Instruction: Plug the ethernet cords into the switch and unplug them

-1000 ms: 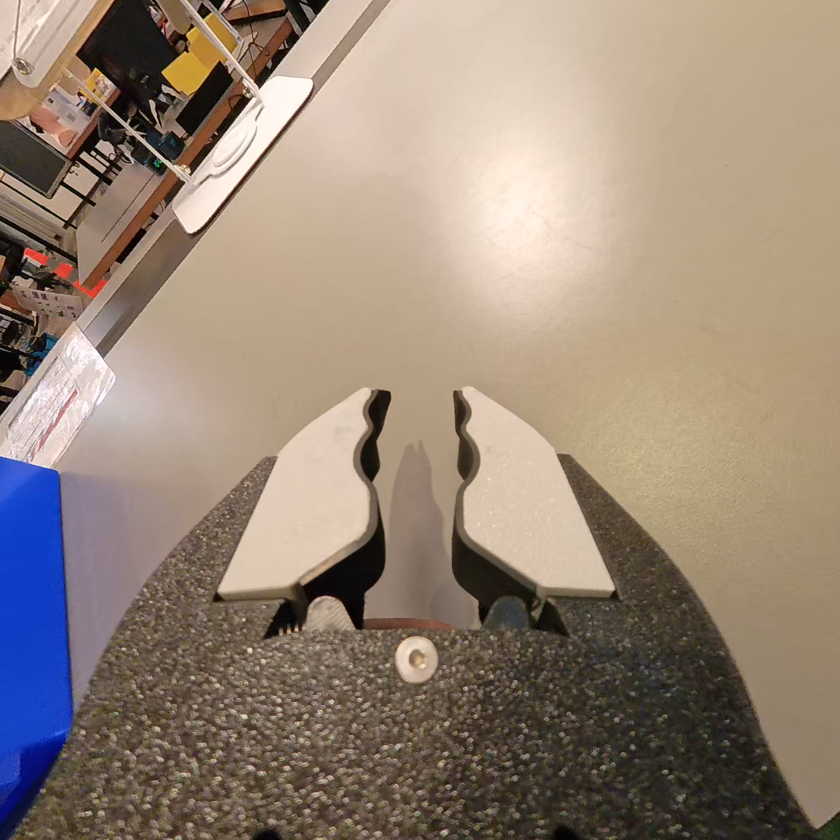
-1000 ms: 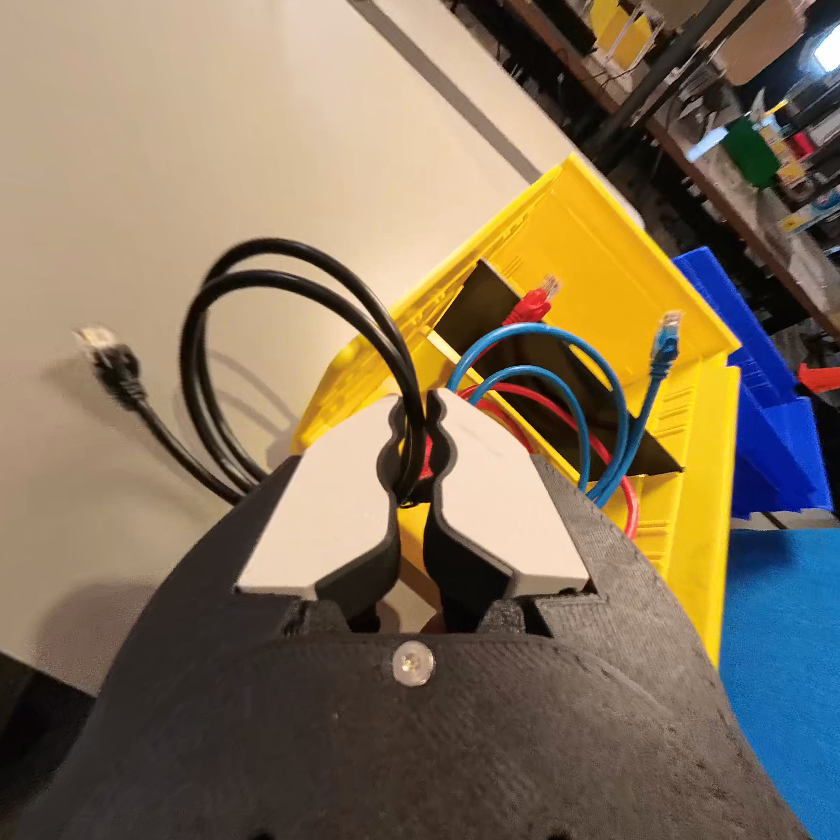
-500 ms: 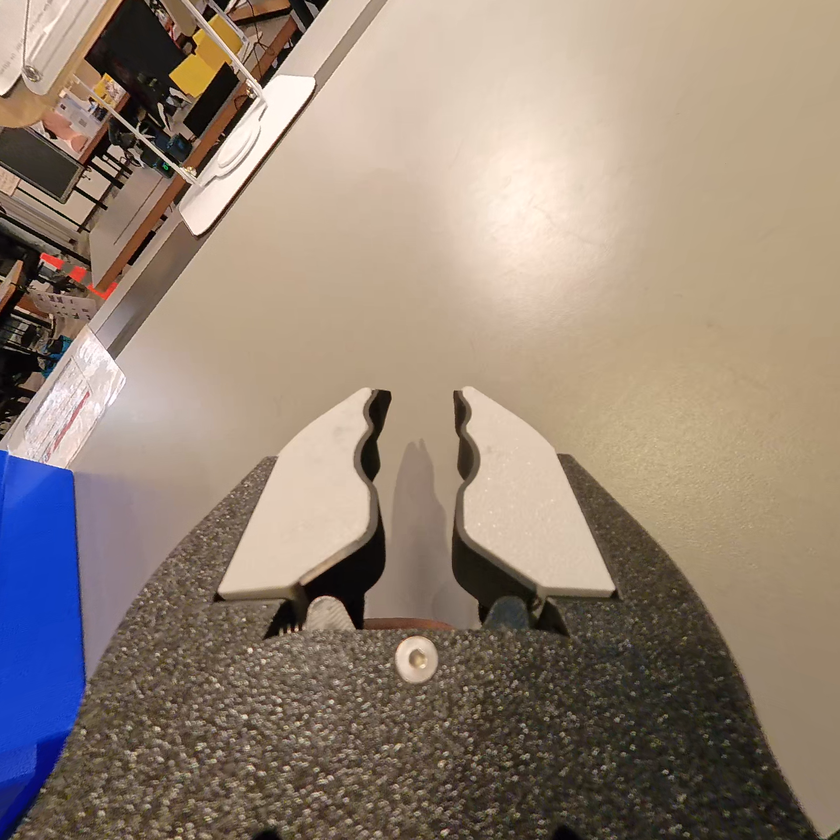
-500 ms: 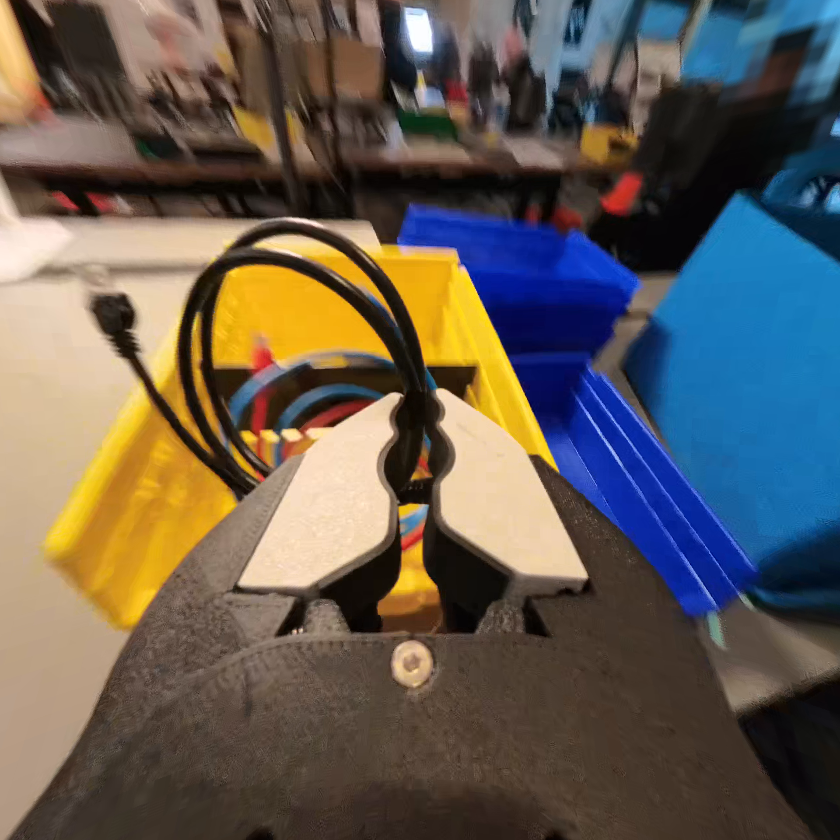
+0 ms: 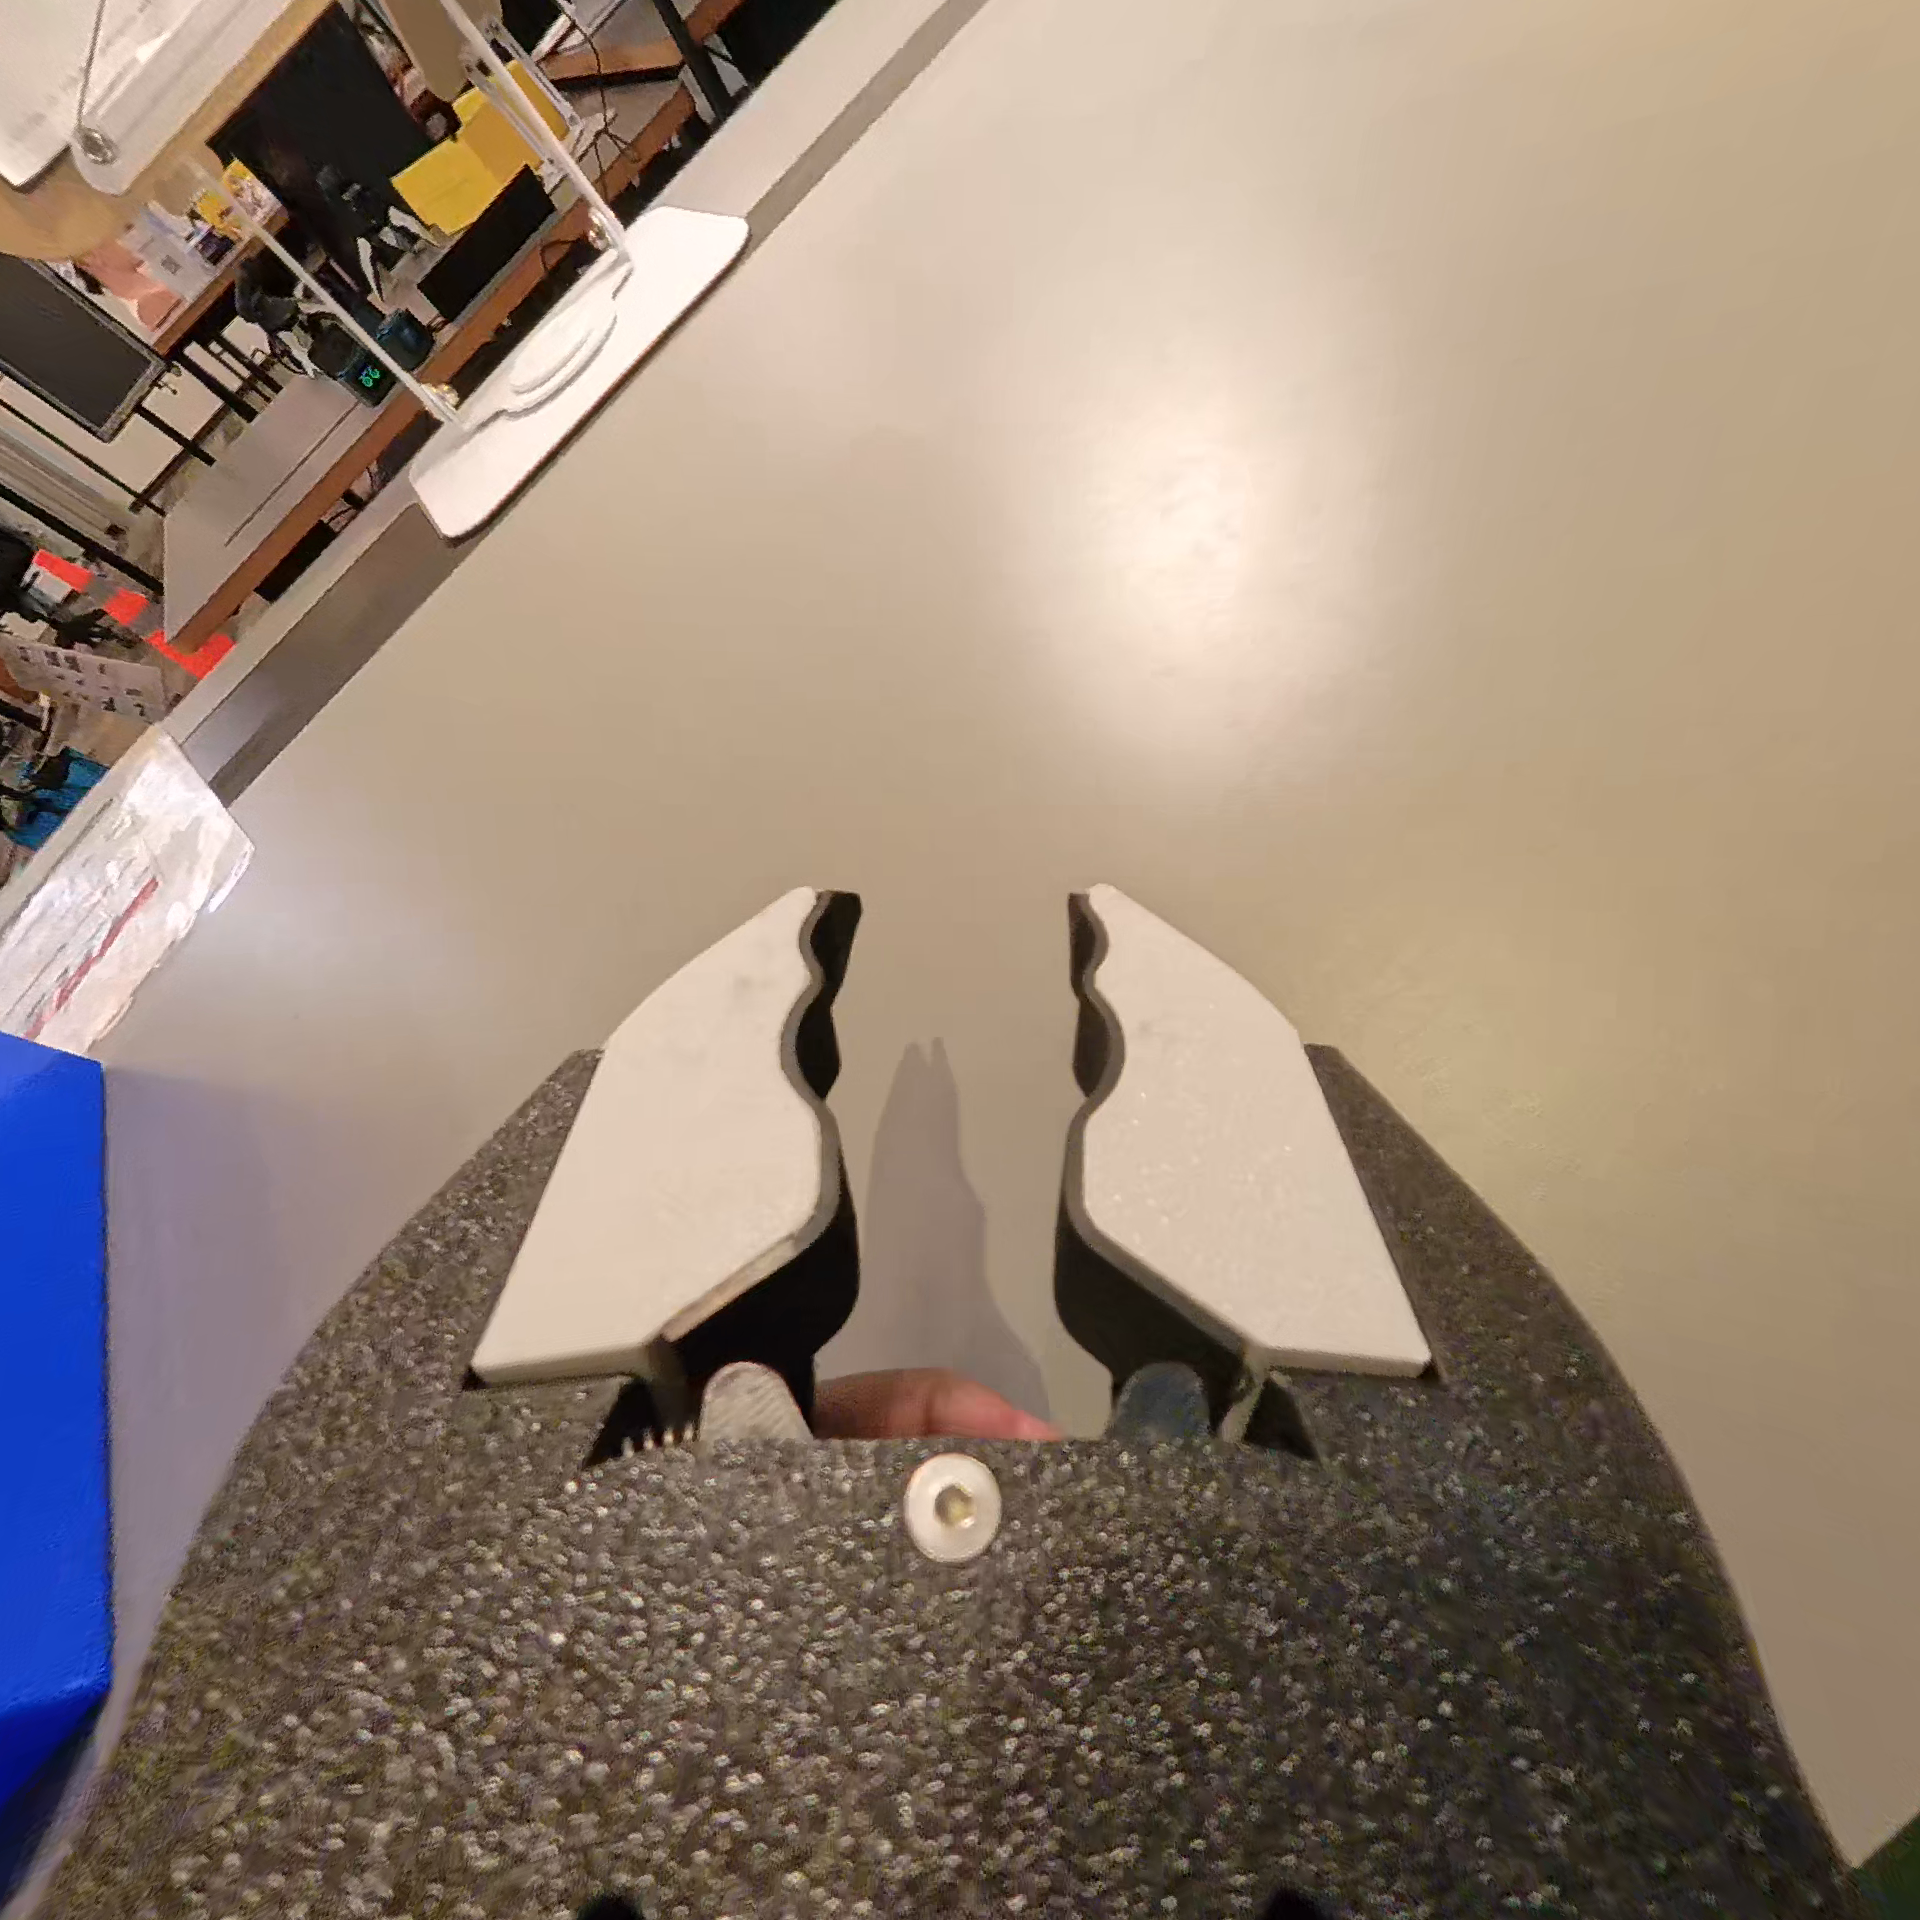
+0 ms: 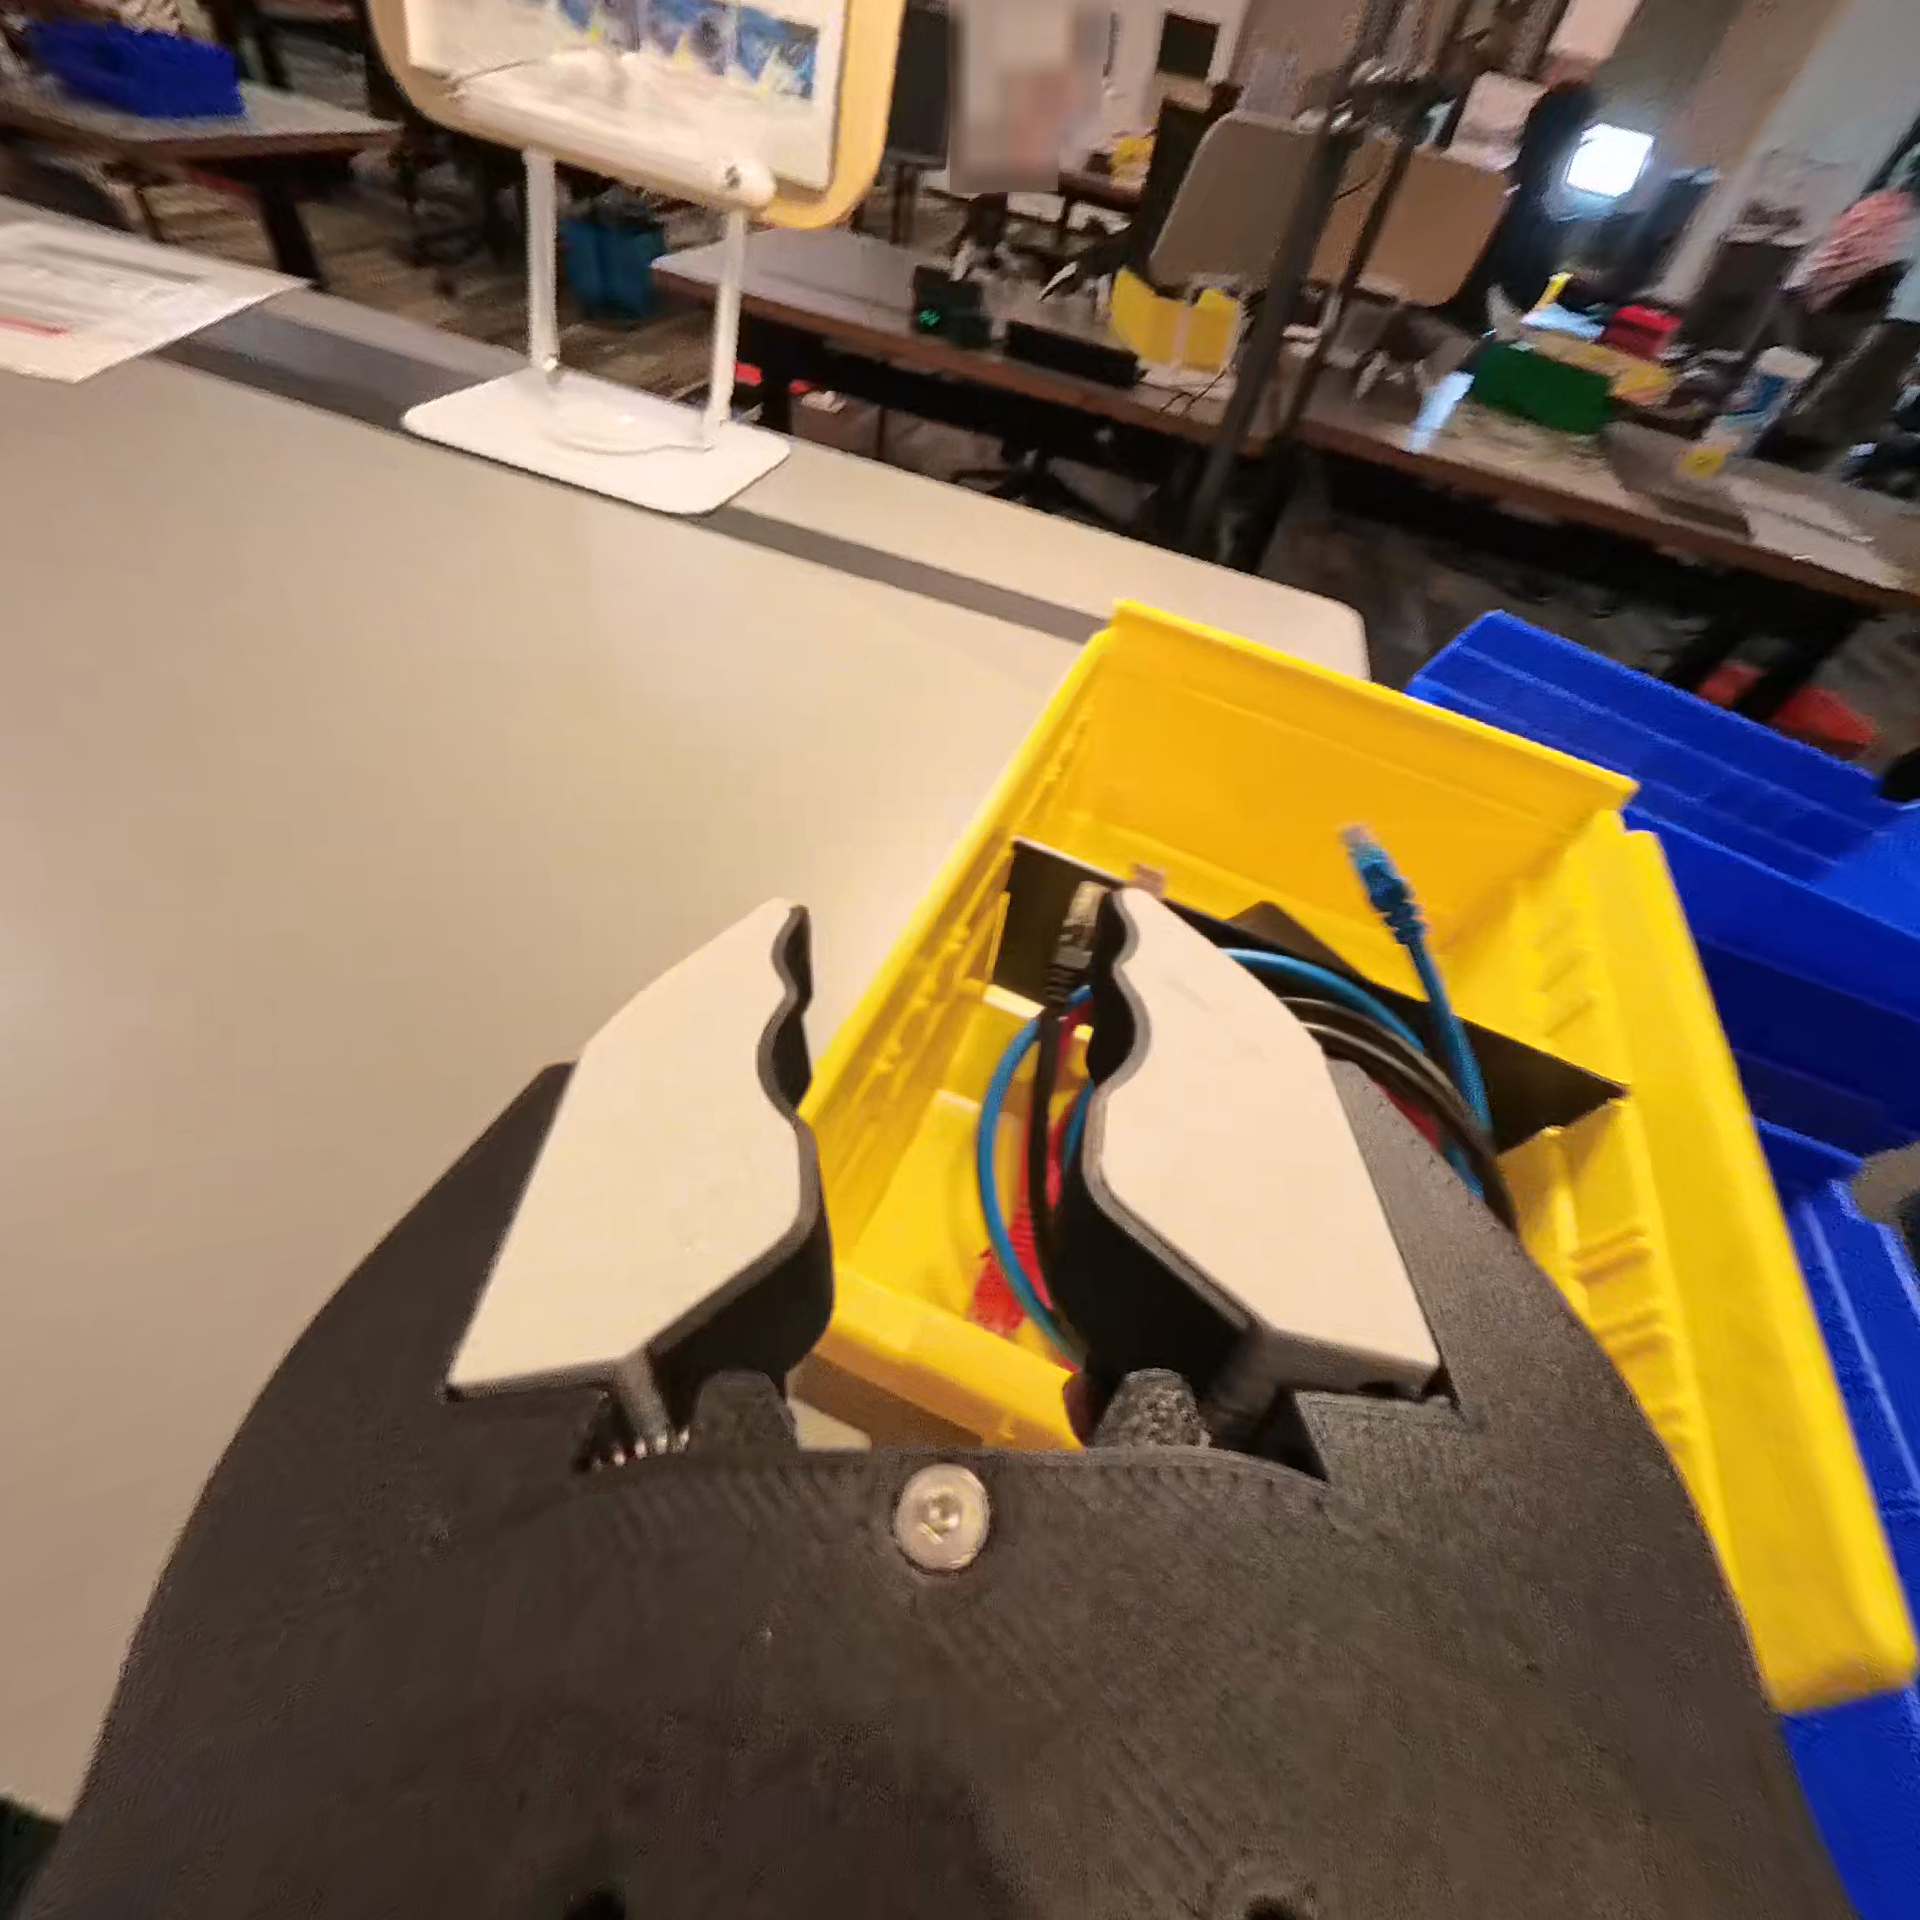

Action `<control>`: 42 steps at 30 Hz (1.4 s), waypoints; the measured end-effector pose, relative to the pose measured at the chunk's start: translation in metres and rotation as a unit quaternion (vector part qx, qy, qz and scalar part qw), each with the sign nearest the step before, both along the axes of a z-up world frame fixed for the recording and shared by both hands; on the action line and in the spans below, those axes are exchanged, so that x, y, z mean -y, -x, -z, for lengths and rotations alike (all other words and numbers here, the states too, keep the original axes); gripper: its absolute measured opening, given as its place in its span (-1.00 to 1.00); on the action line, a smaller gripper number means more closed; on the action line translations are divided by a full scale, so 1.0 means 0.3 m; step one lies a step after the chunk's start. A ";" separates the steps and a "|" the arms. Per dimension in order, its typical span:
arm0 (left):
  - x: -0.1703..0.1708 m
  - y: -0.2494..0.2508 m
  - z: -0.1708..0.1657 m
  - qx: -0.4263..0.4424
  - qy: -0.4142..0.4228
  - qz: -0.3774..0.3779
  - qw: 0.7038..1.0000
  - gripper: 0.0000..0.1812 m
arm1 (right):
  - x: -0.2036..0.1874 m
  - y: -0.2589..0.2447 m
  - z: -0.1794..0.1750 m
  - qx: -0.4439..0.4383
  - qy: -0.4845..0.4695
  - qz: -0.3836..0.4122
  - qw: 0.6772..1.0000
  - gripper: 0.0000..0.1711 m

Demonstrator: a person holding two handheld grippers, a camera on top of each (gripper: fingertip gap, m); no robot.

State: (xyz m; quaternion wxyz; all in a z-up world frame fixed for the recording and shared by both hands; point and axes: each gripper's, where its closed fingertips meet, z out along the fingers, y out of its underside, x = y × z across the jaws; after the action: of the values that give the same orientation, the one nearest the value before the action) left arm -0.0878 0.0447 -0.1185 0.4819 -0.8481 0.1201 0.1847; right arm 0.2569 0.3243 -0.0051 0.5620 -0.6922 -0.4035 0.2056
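In the right wrist view my right gripper (image 6: 951, 920) is open and empty, just above the near left corner of a yellow bin (image 6: 1340, 748). The black ethernet cord (image 6: 1070, 940) lies in the bin with a blue cord (image 6: 1397, 914) and a red cord (image 6: 997, 1294). A black divider (image 6: 1558, 1086) stands in the bin. In the left wrist view my left gripper (image 5: 964, 909) is open and empty over bare beige table (image 5: 1351, 520). No switch shows in either view.
Blue bins (image 6: 1766, 831) sit right of the yellow bin. A blue bin (image 5: 47, 1403) is at my left gripper's left. A white stand base (image 6: 597, 436) with a framed board stands at the table's far edge, also in the left wrist view (image 5: 582, 364). Papers (image 5: 104, 894) lie at the left edge. The gap from one gripper's tips to the other's is roughly 45 cm.
My right gripper swung over the yellow bin, opened, and let the black cord drop into it. My left gripper opened a little wider and stayed in place.
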 end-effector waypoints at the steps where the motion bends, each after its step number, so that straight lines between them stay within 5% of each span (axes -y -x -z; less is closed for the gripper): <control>1: 0.001 0.004 -0.007 0.008 -0.007 -0.002 1.000 -0.51 | 0.012 0.018 0.016 0.011 0.009 -0.009 1.000 -0.37; 5: 0.008 0.037 -0.040 0.034 -0.038 -0.020 0.999 -0.40 | 0.052 0.061 0.083 0.065 0.040 -0.030 0.997 -0.27; 9: 0.044 0.186 -0.096 -0.043 -0.097 -0.110 0.988 -0.25 | 0.066 0.082 0.117 0.099 0.048 -0.033 0.993 -0.21; 13: 0.152 0.358 -0.190 -0.100 -0.182 -0.216 0.954 -0.14 | 0.052 0.108 0.165 0.126 0.056 -0.024 0.990 -0.20; 22: 0.474 0.771 -0.268 -0.010 -0.283 -0.366 0.887 -0.18 | -0.030 0.100 0.268 0.169 0.051 0.072 0.982 -0.15; 32: 0.418 0.938 -0.172 0.033 -0.181 -0.331 0.926 -0.24 | -0.085 0.106 0.299 0.152 -0.070 0.170 0.971 -0.06; 38: 0.384 0.973 -0.142 0.034 -0.134 -0.313 0.940 -0.34 | -0.069 0.095 0.237 0.152 -0.173 0.206 0.951 -0.47; 40: 0.384 0.979 -0.137 0.004 -0.117 -0.315 0.942 -0.49 | -0.056 0.093 0.220 0.149 -0.198 0.209 0.946 -0.69; 42: 0.372 0.964 -0.130 -0.027 -0.103 -0.300 0.948 -0.72 | -0.052 0.090 0.220 0.147 -0.196 0.210 0.946 -0.70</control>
State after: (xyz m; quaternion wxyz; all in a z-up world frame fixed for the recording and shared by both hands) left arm -0.3770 -0.0668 -0.0796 0.4857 -0.7852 -0.1463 0.3551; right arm 0.2300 0.3400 -0.0711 0.6513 -0.6600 -0.3596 -0.1045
